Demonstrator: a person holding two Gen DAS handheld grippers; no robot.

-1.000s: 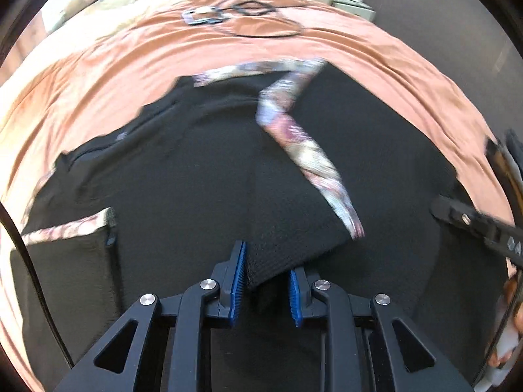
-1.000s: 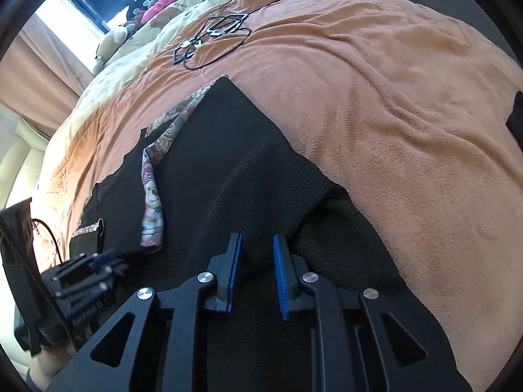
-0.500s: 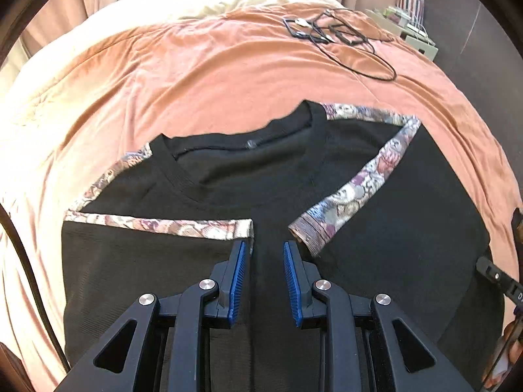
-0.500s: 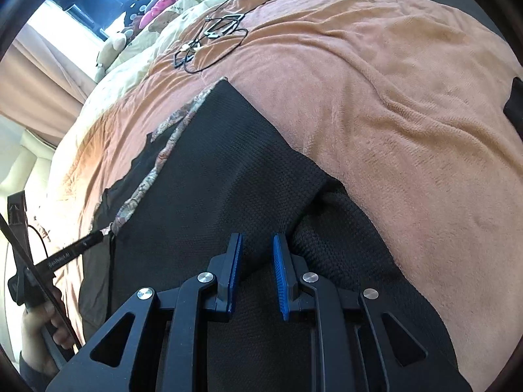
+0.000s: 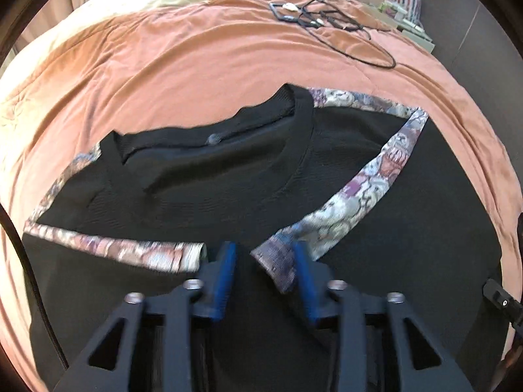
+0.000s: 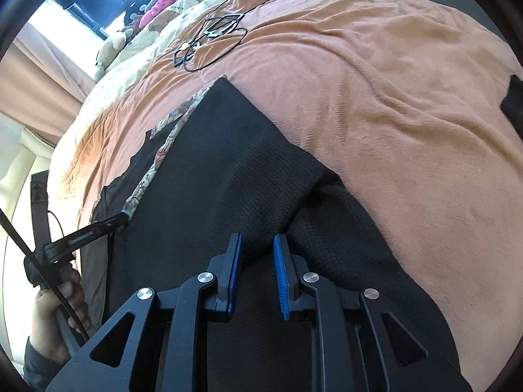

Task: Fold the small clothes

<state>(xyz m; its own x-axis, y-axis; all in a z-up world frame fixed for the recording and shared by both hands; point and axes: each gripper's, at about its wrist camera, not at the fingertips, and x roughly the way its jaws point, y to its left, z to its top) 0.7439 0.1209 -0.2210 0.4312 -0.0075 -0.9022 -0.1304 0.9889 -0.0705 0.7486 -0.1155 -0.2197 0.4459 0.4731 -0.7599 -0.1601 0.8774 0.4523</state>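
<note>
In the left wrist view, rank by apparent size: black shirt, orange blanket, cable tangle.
1. orange blanket and black shirt: too alike to rank, and the shirt lies nearer the camera.
2. cable tangle, far back, clearly smallest.

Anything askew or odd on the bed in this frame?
The black shirt has both sleeves folded in unevenly: the right patterned cuff runs diagonally, the left cuff lies nearly level. A tangle of cables sits loose on the orange blanket.
</note>
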